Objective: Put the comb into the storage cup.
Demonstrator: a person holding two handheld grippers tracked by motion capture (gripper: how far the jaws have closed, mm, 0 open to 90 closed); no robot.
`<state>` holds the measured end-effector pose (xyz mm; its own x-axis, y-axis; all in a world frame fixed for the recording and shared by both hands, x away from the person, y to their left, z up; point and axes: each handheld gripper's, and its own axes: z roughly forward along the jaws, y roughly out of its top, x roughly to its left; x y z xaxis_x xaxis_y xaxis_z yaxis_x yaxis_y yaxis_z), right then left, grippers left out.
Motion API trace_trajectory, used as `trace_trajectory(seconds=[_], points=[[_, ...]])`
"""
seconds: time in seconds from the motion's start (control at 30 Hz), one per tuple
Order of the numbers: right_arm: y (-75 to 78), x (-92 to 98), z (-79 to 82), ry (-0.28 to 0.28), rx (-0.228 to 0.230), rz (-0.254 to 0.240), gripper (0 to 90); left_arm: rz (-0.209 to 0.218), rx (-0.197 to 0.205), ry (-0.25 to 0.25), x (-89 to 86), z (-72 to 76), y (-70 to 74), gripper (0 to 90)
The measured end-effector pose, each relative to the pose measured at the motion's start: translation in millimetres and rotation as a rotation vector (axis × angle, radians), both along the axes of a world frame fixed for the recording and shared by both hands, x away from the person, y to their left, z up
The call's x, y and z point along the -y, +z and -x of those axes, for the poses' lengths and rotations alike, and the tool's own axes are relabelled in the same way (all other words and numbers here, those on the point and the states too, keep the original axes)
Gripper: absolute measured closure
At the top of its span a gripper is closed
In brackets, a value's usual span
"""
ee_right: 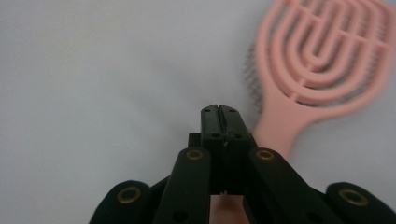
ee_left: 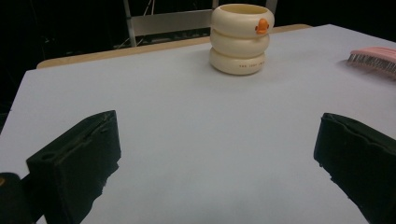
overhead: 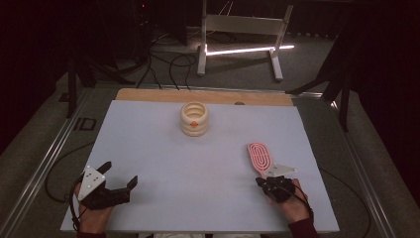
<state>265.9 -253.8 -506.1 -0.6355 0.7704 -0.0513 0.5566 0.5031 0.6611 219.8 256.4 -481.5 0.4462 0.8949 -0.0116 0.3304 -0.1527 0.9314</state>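
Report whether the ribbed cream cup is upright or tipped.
Upright: the ribbed cream cup stands on its base on the white table, open rim up.

The room is dim, its edges falling to near black in the high view; a thin bright strip of light (overhead: pixel 247 50) glares on the floor beyond the pale grey-white surface (overhead: pixel 148 148), which stands evenly lit with faint shadows; the high view is soft and grainy; in the left gripper view the near black tongs (ee_left: pixel 217 163) are blurred; in the right gripper view the pink slotted plastic hairbrush (ee_right: pixel 322 60) is smeared out of focus.
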Motion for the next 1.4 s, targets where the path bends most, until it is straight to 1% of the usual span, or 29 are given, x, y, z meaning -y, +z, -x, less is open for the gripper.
trace_trajectory(seconds=[0.3,0.47,0.67,0.77,0.83,0.9,0.93,0.97,1.03,1.07,1.13,1.23,1.27,1.33,1.37,1.4], points=[[2.2,13.8,-1.6,-0.018,-0.01,-0.003,90.0,-0.002,-0.001,0.0,0.5,-0.2,-0.2,1.3],[3.0,20.1,-2.3,-0.039,-0.013,-0.008,90.0,-0.002,0.0,0.0,0.6,-0.1,-0.1,1.3],[3.3,20.9,-2.0,-0.032,-0.013,-0.011,90.0,-0.005,0.0,-0.001,0.8,-0.2,-0.2,1.3],[3.7,20.3,-1.4,-0.016,-0.005,-0.014,89.9,-0.004,0.0,-0.001,0.7,-0.2,-0.3,1.3],[5.6,19.5,-0.3,-0.005,0.007,-0.029,89.7,0.0,0.0,-0.001,0.8,-0.3,-0.2,1.3],[9.0,19.2,1.3,0.021,0.033,-0.062,86.8,0.008,0.002,-0.004,0.9,0.0,0.4,1.3],[11.7,19.0,2.8,0.032,0.051,-0.088,85.6,0.004,0.004,-0.005,1.0,0.1,0.8,1.3],[13.3,19.2,3.5,0.044,0.069,-0.103,83.7,0.0,0.006,-0.005,1.2,0.3,1.2,1.3],[18.8,18.9,7.1,0.056,0.113,-0.143,79.5,-0.003,0.008,-0.005,1.7,0.5,1.5,1.3],[21.5,19.8,8.1,0.065,0.141,-0.153,77.6,-0.008,0.009,-0.004,1.9,0.5,1.7,1.3],[26.7,21.9,11.1,0.065,0.195,-0.189,72.8,-0.01,0.011,-0.003,2.2,0.8,1.9,1.3],[32.7,27.2,14.8,0.052,0.248,-0.252,66.1,-0.006,0.016,-0.003,1.5,1.0,3.1,1.3],[34.8,29.9,16.1,0.047,0.272,-0.272,62.6,-0.003,0.017,-0.001,1.4,1.1,3.4,1.3],[36.7,33.0,17.7,0.035,0.304,-0.296,56.8,-0.003,0.021,-0.001,0.5,1.2,4.6,1.3],[36.7,33.0,17.7,0.035,0.304,-0.296,56.8,-0.003,0.021,-0.001,0.5,1.2,4.6,1.2],[37.7,34.6,18.4,0.028,0.313,-0.312,56.8,-0.003,0.021,-0.001,0.5,1.2,4.6,1.2]])
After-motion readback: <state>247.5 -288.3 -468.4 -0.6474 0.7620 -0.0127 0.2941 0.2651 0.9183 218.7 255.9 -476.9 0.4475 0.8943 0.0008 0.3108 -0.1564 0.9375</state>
